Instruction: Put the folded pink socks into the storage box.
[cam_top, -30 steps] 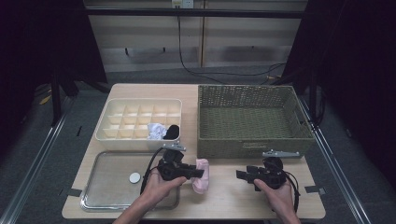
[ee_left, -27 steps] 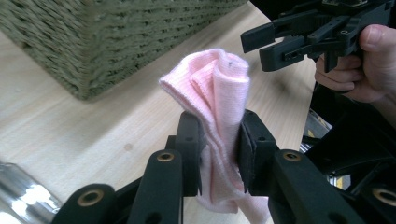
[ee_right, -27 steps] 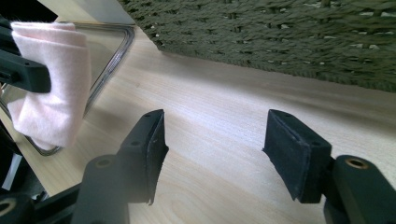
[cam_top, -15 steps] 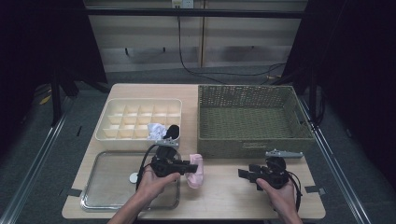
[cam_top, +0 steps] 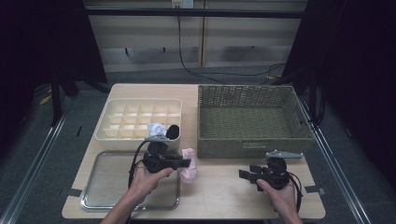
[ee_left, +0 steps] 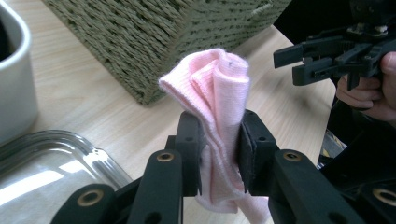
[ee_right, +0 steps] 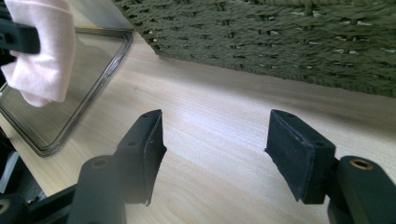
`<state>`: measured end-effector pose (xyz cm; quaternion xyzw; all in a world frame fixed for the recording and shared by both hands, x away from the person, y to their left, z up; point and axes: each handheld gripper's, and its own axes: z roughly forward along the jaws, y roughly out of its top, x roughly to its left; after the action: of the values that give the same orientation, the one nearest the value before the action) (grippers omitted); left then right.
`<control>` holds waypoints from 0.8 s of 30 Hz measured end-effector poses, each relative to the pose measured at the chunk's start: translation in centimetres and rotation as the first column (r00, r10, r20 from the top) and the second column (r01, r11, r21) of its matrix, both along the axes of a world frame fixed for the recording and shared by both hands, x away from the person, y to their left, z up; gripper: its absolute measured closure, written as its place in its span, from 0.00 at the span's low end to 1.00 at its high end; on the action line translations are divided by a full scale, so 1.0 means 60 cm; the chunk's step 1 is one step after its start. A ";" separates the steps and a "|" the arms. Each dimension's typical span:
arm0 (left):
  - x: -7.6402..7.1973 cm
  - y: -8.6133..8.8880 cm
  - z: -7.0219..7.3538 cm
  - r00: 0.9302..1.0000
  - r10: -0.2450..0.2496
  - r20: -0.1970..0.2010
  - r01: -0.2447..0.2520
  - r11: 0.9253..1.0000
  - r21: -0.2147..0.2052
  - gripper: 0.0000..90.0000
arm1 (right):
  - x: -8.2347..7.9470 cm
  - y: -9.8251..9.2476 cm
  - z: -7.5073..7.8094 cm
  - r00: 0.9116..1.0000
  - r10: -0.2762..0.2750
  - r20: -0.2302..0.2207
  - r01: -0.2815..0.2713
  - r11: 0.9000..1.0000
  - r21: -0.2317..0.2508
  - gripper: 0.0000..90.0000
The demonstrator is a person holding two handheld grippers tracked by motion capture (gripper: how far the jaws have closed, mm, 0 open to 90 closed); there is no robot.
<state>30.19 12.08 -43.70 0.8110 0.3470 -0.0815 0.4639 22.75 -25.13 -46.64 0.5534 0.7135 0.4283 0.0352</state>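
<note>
**Pink cloth pinched upright**

The left gripper (ee_left: 217,156) has its fingers clamped on a rolled pink cloth (ee_left: 217,93), long axis upright, between tray (cam_top: 107,186) and basket (cam_top: 252,116). Its gripper view shows the folds. The right gripper (ee_right: 215,154) stands wide, empty, above the table (ee_right: 210,121).

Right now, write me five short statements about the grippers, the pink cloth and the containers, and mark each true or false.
1. The left gripper is shut on the pink cloth. True.
2. The right gripper holds a cloth. False: its jaws are open with nothing between them.
3. The wicker basket holds rolled cloths. False: it looks empty.
4. A black item sits in the divided cream box. True.
5. The pink cloth lies inside the metal tray. False: it is held at the tray's right edge.
</note>
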 end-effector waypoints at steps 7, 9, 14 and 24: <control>0.002 0.006 0.002 1.000 0.014 0.009 -0.014 1.000 0.011 0.81 | 0.000 -0.002 0.001 1.000 -0.003 0.002 0.003 1.000 -0.001 0.40; 0.002 0.006 0.003 1.000 0.013 0.007 -0.013 1.000 0.013 0.81 | -0.001 -0.004 0.003 1.000 -0.008 0.006 0.008 1.000 -0.004 0.40; 0.001 0.012 0.008 1.000 0.009 0.015 -0.009 1.000 0.020 0.81 | -0.005 -0.009 0.007 1.000 -0.017 0.013 0.017 1.000 -0.007 0.39; 0.009 0.039 0.021 0.998 0.060 0.034 -0.061 0.998 0.017 0.81 | -0.011 -0.013 0.006 1.000 -0.020 0.020 0.020 1.000 -0.013 0.34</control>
<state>30.76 14.43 -42.44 0.8057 0.3642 -0.0505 0.4644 22.08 -25.90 -46.29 0.5560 0.7103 0.4288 0.0504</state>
